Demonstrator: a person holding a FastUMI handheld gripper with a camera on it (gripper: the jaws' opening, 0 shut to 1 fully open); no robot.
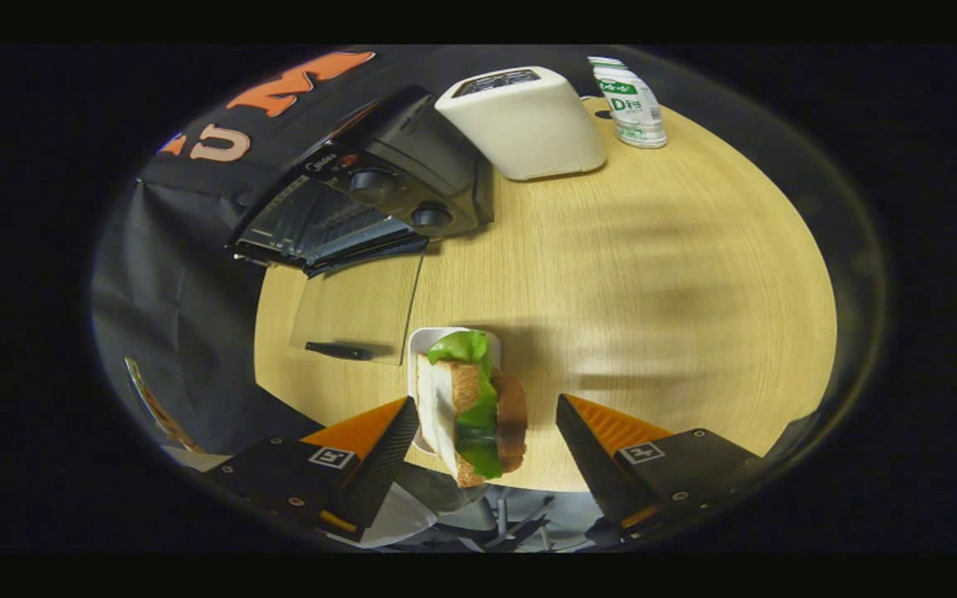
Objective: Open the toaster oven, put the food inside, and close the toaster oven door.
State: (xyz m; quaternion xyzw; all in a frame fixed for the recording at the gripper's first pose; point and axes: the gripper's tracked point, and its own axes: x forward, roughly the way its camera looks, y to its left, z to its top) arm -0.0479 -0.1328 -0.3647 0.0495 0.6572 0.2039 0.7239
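Your tool [478, 432] stands wide, its fingers either side of the sandwich [472, 407] with a gap at each side and neither pressing on it; so the food is not yet gripped. The sandwich sits on edge in a small white dish [422, 345] at the near rim of the worktop [653, 274]; its long axis runs near to far, in line with your fingers, the lettuce end pointing far and the slices facing left and right. Beyond, far left, the toaster oven [370, 195] has its glass door [358, 311] down flat on the worktop, handle nearest you, as far as the curved view lets you judge; opening looks done; loading and closing remain.
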